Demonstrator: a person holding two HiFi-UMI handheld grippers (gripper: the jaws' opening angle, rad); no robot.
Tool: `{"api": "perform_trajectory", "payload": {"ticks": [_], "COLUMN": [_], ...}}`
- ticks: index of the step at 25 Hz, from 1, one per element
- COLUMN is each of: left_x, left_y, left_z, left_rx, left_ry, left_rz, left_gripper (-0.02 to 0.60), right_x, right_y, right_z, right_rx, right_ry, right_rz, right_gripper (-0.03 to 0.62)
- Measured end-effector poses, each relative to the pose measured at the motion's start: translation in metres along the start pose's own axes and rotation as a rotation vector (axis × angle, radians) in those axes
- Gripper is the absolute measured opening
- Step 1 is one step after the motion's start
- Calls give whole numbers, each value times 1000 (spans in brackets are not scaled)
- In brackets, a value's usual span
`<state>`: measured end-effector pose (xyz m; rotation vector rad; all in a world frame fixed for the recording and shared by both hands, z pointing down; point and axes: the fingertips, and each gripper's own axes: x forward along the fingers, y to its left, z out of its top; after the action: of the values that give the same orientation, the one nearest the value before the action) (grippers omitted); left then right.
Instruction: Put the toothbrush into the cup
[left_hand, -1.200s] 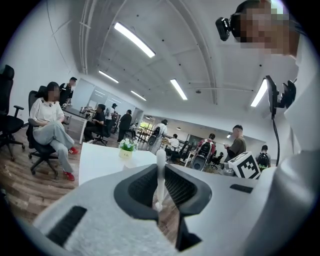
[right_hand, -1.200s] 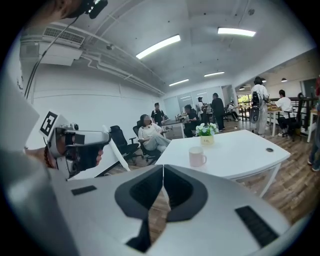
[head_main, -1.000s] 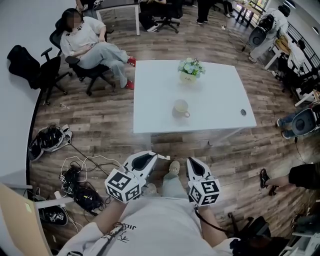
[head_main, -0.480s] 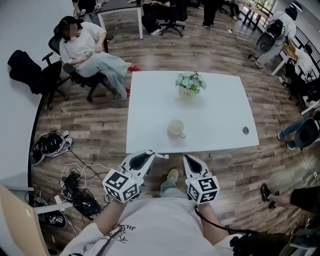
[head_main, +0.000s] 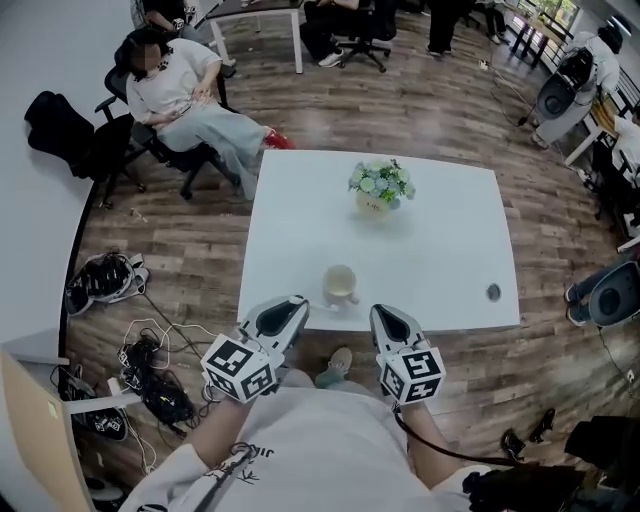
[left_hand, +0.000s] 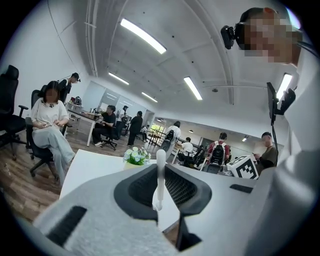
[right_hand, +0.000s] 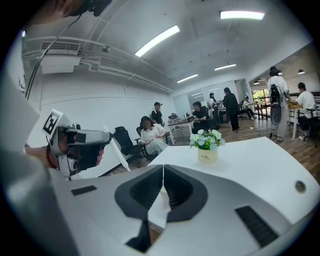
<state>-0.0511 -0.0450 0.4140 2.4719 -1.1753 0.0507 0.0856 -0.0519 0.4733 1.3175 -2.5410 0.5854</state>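
Note:
A pale cup (head_main: 340, 284) with a handle stands near the front edge of the white table (head_main: 440, 250). A white toothbrush (left_hand: 160, 175) stands upright between the jaws of my left gripper (left_hand: 160, 192), which is shut on it. From the right gripper view the toothbrush (right_hand: 118, 149) juts up out of the left gripper (right_hand: 75, 142). In the head view the left gripper (head_main: 293, 304) hangs just left of and short of the cup. My right gripper (head_main: 385, 313) is at the table's front edge, right of the cup. The right gripper (right_hand: 163, 172) is shut with nothing in it.
A small pot of flowers (head_main: 378, 187) stands at the table's far middle, and a small dark round thing (head_main: 493, 292) lies near the front right corner. A seated person (head_main: 185, 85) is at the far left. Cables and gear (head_main: 150, 370) lie on the wooden floor at left.
The view has moved forward to the table: the table and cup are now closer, and both grippers have reached its front edge. Both stay shut.

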Motion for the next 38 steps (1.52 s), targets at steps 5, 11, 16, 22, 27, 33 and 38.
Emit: {"api": "perform_trajectory", "payload": {"ticks": [5, 11, 16, 22, 27, 33, 38], "left_x": [12, 25, 40, 54, 63, 73, 85], "left_y": [8, 25, 34, 43, 53, 63, 71], "left_z": [2, 13, 22, 24, 9, -11, -23], "left_rx": [-10, -21, -21, -26, -37, -64, -63], "left_ry": [11, 8, 22, 49, 86, 123, 135], "left_rz": [10, 9, -14, -47, -59, -81, -84], "left_gripper": [55, 55, 55, 55, 55, 55, 55], "right_x": [9, 25, 32, 37, 42, 52, 59], "right_y": [-8, -12, -19, -27, -27, -26, -29], "right_z": [1, 3, 18, 23, 17, 6, -5], "right_rx": [30, 28, 22, 53, 70, 88, 103], "right_ry": [-1, 13, 8, 4, 7, 26, 43], "right_rz": [18, 5, -26, -70, -96, -111, -119], "right_gripper": [20, 20, 20, 20, 20, 20, 20]}}
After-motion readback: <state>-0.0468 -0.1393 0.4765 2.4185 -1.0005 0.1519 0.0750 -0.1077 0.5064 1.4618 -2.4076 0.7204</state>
